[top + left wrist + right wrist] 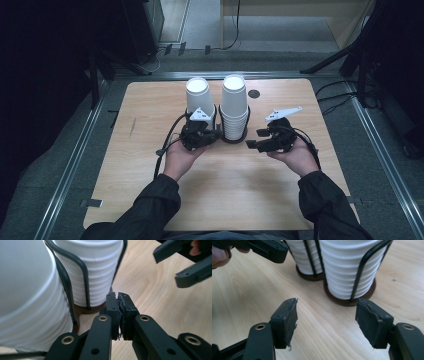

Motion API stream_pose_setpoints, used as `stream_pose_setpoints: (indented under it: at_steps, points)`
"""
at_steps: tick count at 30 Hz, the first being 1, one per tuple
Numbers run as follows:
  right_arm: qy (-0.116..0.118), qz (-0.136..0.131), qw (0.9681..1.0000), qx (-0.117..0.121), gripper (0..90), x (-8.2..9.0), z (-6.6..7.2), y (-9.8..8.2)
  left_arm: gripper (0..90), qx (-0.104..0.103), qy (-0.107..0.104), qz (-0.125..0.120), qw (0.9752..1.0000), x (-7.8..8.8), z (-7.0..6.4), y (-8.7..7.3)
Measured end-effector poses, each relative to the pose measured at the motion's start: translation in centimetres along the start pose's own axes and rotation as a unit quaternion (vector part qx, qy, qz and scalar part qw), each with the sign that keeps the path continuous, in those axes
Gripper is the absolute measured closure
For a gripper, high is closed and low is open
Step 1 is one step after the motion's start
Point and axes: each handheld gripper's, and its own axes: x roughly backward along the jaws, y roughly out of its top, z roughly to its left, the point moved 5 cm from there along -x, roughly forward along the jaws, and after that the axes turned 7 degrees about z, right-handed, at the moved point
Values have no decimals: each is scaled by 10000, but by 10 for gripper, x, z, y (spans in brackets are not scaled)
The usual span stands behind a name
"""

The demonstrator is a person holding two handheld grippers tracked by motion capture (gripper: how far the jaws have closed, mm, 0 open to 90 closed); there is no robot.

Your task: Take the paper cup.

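Observation:
Two stacks of white paper cups stand side by side at the back middle of the wooden table, each in a black wire holder on a round brown base. The left stack is right in front of my left gripper, which is shut with nothing between its pads. The right stack is taller. My right gripper hovers just right of that stack, low over the table, with its jaws wide open and empty. Both stacks rise just ahead of them.
A small dark round hole sits in the tabletop behind the right stack. Metal rails run along the table's sides, with dark stands and cables on the floor beyond. Bare wood lies in front of the person's hands.

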Motion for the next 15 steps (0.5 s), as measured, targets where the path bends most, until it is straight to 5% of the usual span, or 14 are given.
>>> stream_pose_setpoints:
  at_steps: [12,15]
  points:
    - [-69,33,9998,161,301,11,-9,32,897,159,217,-156,9995,-10,-7,24]
    - [-73,-3,9998,190,290,16,-12,44,897,139,474,-179,9986,-13,-7,29]
